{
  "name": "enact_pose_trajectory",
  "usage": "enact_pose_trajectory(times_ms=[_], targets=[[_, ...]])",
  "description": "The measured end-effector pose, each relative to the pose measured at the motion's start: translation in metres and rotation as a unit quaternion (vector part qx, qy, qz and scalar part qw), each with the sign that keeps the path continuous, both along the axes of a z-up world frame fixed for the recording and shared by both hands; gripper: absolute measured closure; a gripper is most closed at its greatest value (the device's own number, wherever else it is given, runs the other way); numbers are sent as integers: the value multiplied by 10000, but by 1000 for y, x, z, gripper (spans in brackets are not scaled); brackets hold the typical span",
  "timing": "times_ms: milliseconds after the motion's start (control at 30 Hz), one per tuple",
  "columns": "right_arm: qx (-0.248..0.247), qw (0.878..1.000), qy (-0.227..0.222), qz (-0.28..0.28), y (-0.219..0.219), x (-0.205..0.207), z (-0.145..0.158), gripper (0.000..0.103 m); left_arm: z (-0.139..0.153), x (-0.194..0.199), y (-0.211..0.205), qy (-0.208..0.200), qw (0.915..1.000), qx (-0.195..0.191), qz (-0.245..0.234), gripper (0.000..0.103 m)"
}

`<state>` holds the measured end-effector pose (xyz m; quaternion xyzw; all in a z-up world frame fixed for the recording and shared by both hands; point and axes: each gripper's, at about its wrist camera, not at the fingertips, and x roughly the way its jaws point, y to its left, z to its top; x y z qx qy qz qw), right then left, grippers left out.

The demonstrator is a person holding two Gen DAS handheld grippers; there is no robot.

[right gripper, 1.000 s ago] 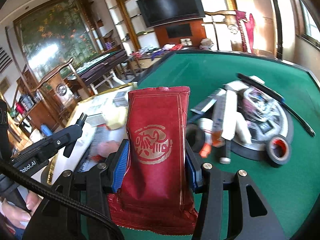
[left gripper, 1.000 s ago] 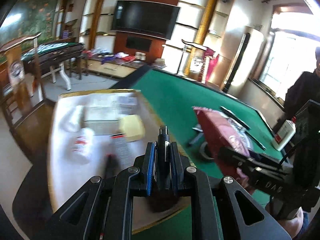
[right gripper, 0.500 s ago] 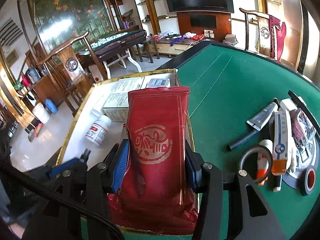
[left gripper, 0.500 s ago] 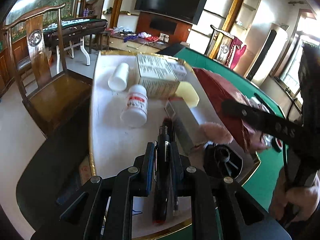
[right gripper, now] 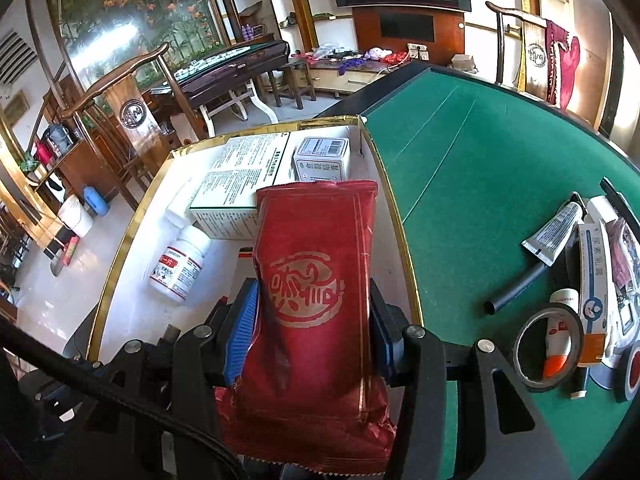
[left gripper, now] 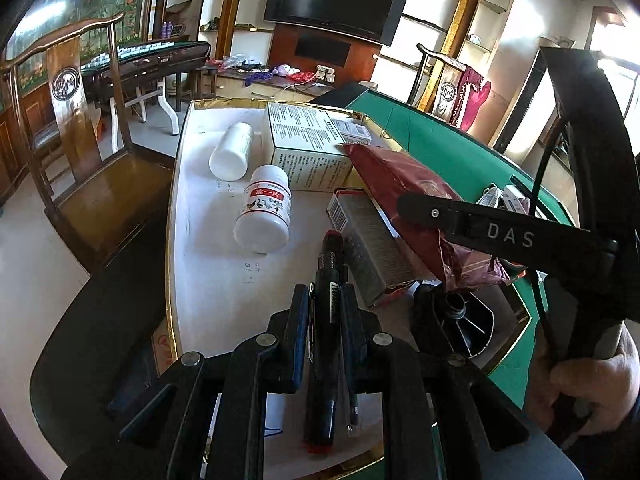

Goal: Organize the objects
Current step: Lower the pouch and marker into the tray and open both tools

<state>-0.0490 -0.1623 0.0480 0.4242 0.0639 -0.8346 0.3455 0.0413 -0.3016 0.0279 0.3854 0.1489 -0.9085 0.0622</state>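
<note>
Two hand-held claws over a gold-rimmed white box point(left gripper: 176, 184) at the edge of a green table point(right gripper: 472, 168).

Left claw point(left gripper: 326, 304) clamped on black pens point(left gripper: 327, 280), tips pointing down toward the box floor, close above it.

Right claw point(right gripper: 310, 312) clamped on a red foil packet point(right gripper: 316, 280) by its two side edges, packet hanging over the near right part of the box, above a long grey carton point(left gripper: 372, 248).

Already lying in the box: two white pill bottles point(left gripper: 264, 216) on their sides, a large printed carton point(left gripper: 308, 148) at the far end with a smaller carton point(right gripper: 322, 158) beside it.

Well apart on the green cloth to the right: tubes, tape rolls point(right gripper: 546, 350) and other small clutter, not yet sorted.

For a clean drop, probably best to lower the packet until it lies flat beside the large carton before letting go, not balanced on the grey carton. Likewise for the pens: set down along the bare white strip near the front rim, clear of the bottles, which look likely to roll if nudged. Also worth keeping the two claws from crossing.
</note>
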Motion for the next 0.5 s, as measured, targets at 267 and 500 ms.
enact_pose_trajectory(times_ms=[267, 500], targets=[[-78, 9996, -278, 11, 4, -3, -3, 46, 1, 0, 4, -80, 9999, 100, -92, 89], [86, 9998, -28, 168, 0, 10, 12, 33, 17, 6, 6, 51, 10000, 64, -35, 61]])
